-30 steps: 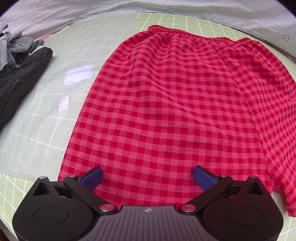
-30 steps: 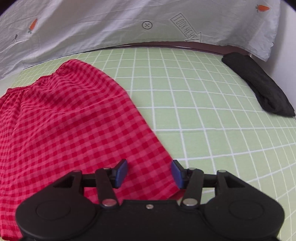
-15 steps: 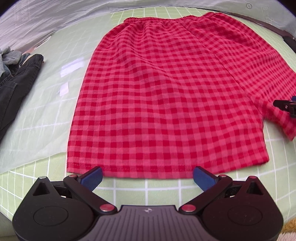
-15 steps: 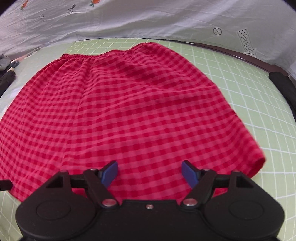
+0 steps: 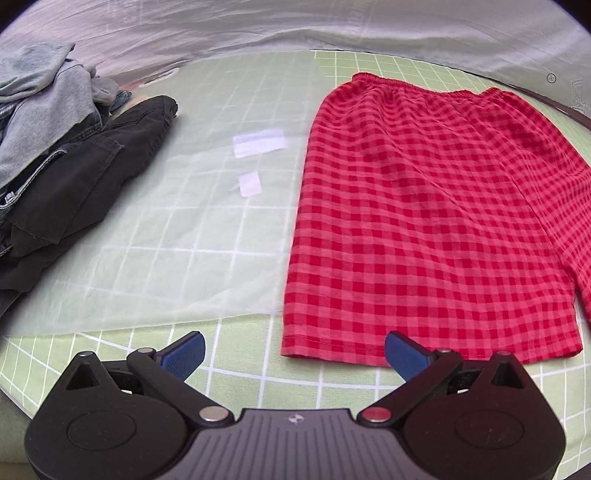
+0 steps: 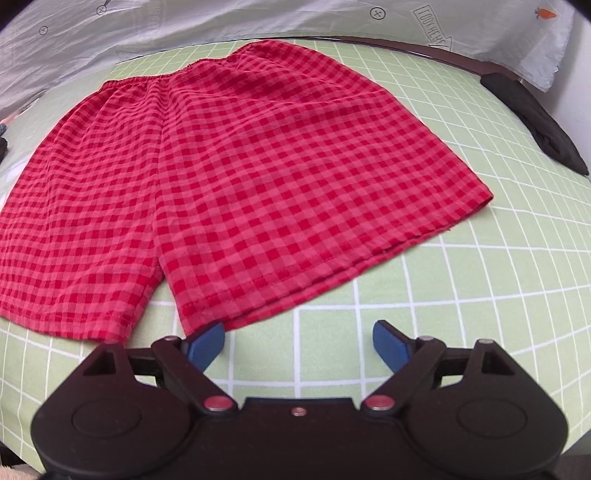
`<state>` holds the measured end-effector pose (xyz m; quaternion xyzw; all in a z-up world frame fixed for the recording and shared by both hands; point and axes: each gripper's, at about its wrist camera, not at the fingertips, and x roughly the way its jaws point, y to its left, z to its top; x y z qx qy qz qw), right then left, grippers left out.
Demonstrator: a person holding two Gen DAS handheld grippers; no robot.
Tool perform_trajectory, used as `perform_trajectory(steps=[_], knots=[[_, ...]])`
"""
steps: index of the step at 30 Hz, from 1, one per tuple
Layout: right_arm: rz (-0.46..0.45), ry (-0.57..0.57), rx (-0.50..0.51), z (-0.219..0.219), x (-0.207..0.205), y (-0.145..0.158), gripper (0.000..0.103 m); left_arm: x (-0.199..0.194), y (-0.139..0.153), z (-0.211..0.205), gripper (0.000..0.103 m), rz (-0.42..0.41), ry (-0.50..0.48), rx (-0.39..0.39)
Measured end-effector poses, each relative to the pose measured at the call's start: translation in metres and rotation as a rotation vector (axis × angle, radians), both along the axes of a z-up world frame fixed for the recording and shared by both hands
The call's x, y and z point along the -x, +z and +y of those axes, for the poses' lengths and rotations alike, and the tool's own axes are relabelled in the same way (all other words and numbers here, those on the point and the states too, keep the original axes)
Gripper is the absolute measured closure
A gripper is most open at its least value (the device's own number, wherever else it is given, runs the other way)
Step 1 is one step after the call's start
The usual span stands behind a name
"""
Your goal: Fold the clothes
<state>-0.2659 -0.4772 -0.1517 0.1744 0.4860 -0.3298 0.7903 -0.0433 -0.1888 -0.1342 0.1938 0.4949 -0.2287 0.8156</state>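
Observation:
Red checked shorts lie spread flat on the green grid mat, waistband at the far side. In the left wrist view my left gripper is open and empty, just short of the left leg's hem, near its left corner. In the right wrist view the same shorts fill the left and middle. My right gripper stands short of the right leg's hem, its jaws still opening with nothing between them; its left finger sits just below the hem.
A pile of dark and grey clothes lies at the left on a clear plastic sheet with white labels. A dark folded garment rests at the mat's far right. A pale cloth hangs behind.
Both grippers have pulled back off the shorts to the near side of the hems. The left one also shifted left, bringing the clothes pile into view. The right jaws have spread wider.

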Motion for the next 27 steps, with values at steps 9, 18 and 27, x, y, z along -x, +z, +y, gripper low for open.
perform_trajectory(steps=[9,18,27], knots=[[0.037,-0.172,0.037,-0.003,0.011,0.019,0.013,-0.005,-0.008,-0.012,0.022,-0.003,-0.108,-0.031],[0.071,-0.231,0.042,-0.002,0.013,0.022,0.012,-0.015,-0.014,-0.009,0.1,0.067,-0.093,0.004],[0.013,-0.192,0.043,-0.042,0.027,0.026,0.012,-0.041,0.015,0.018,0.101,-0.021,0.173,0.019]])
